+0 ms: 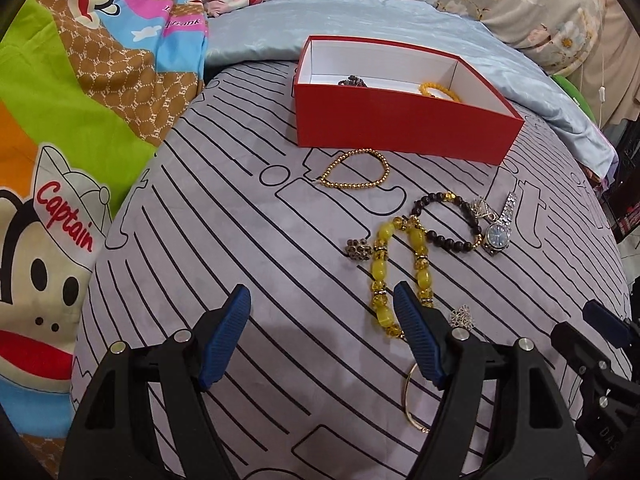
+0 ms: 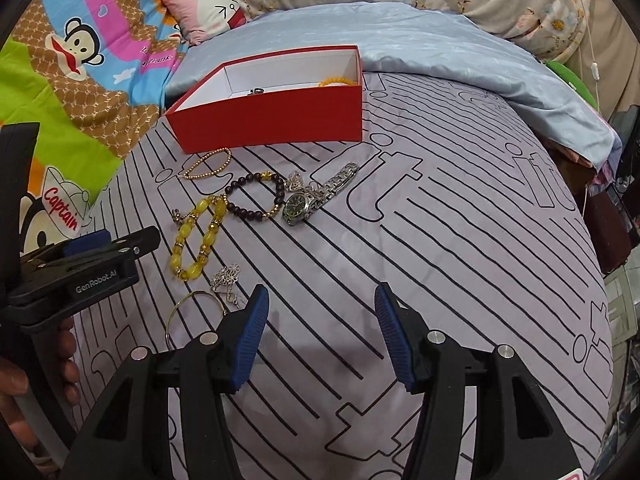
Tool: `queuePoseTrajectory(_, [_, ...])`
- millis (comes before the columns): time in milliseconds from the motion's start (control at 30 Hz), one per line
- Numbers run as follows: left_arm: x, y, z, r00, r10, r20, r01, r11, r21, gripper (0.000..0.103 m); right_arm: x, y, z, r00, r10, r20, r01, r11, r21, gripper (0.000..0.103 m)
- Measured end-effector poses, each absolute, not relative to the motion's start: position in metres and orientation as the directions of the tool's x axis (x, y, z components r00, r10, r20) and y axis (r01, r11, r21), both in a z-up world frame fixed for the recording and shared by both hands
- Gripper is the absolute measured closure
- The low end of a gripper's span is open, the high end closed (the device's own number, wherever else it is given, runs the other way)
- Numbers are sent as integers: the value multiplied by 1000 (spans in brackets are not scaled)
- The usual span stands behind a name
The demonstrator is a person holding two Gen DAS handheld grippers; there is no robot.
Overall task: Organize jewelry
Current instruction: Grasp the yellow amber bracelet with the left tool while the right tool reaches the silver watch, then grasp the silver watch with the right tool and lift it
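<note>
- The bed (image 1: 248, 240), covered with a grey sheet with black lines, carries everything; the jewelry lies in its middle part, a little toward the far edge.
- The red box (image 1: 400, 124) stands open near the far edge of the striped sheet, its long axis about parallel to that edge. Inside I see an orange bead bracelet (image 1: 434, 90) and one dark piece (image 1: 354, 81), so I judge the task is begun but mostly still to do.
- The left gripper (image 1: 322, 344) has its fingers wide apart and holds nothing; it is over the near end of the yellow bead bracelet (image 1: 400, 276).
- The right gripper (image 2: 320, 340) also has its fingers apart and empty, over bare sheet.
- The yellow bead bracelet is a stretched loop, its long axis running from the near edge toward the box.
- The silver watch (image 2: 308, 202) lies flat, its band pointing toward the far right corner.
- The dark bead bracelet (image 2: 256, 198) touches the watch.
- The gold bead bracelet (image 1: 356, 170) lies just beside the box front.
- The thin gold bangle (image 2: 192, 312), the silver flower pendant (image 2: 226, 278) and a small dark flower brooch (image 1: 357, 249) remain outside too.
</note>
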State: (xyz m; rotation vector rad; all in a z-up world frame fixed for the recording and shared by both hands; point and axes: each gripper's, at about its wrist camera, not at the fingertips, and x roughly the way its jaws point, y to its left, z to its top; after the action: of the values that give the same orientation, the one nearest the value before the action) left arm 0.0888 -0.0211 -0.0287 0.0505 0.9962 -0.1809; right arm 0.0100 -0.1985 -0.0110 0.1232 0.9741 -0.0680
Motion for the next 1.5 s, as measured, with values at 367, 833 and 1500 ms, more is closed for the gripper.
queuePoseTrajectory(367, [102, -32, -52, 485, -154, -861, 164, 983, -84, 49, 13, -202, -11, 562, -3, -827, 121, 990, 79, 48])
queuePoseTrajectory(833, [96, -45, -51, 476, -199, -857, 242, 966, -90, 95, 49, -210, -20, 561, 31, -827, 142, 981, 134, 53])
queuePoseTrajectory(1500, [93, -35, -51, 458, -214, -863, 250, 962, -106, 94, 103, -201, -43, 563, 5, -826, 288, 936, 202, 75])
